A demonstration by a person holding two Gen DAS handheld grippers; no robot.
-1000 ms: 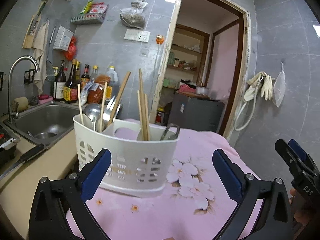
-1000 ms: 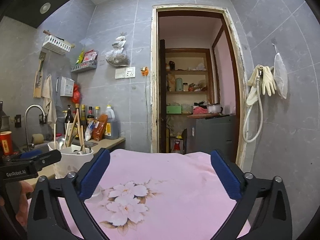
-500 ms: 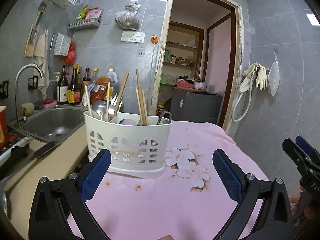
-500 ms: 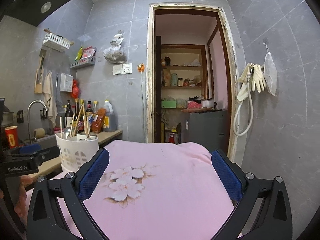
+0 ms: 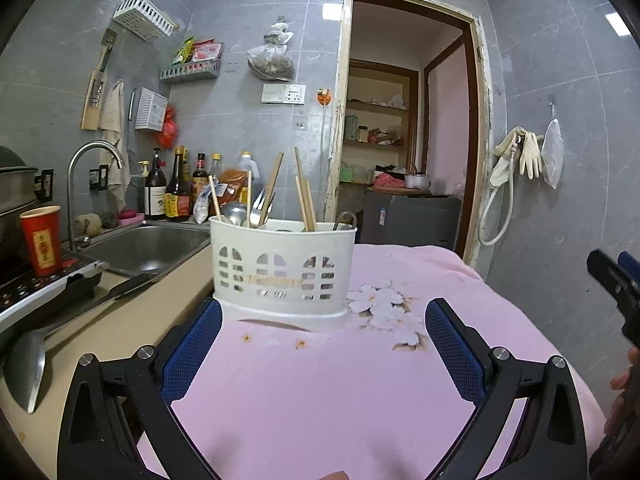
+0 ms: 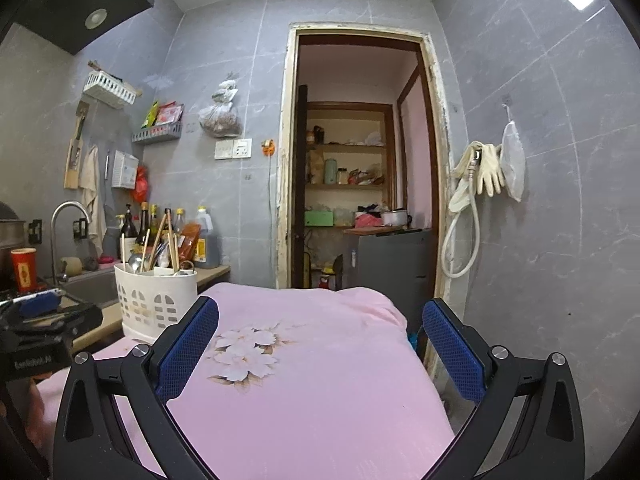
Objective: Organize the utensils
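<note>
Distance between the left gripper [image 5: 323,330] and the utensil caddy [image 5: 282,268] is greater than a second ago: the caddy, then framed tilted between the fingers and seemingly lifted, is now seen upright and set down on the pink floral cloth [image 5: 360,392], just ahead of the fingertips and slightly to their left. Its rim is not touched by either finger. The jaws of the left gripper are spread wide with nothing between them. Chopsticks [image 5: 305,196], a ladle [image 5: 235,213] and other utensils are held standing inside the caddy. The right gripper [image 6: 320,330] is likewise held wide apart and empty over the cloth, with the caddy [image 6: 155,300] well off to its left by the counter [image 6: 208,274]. From this the placement is judged done, and the task appears close to finished.
</note>
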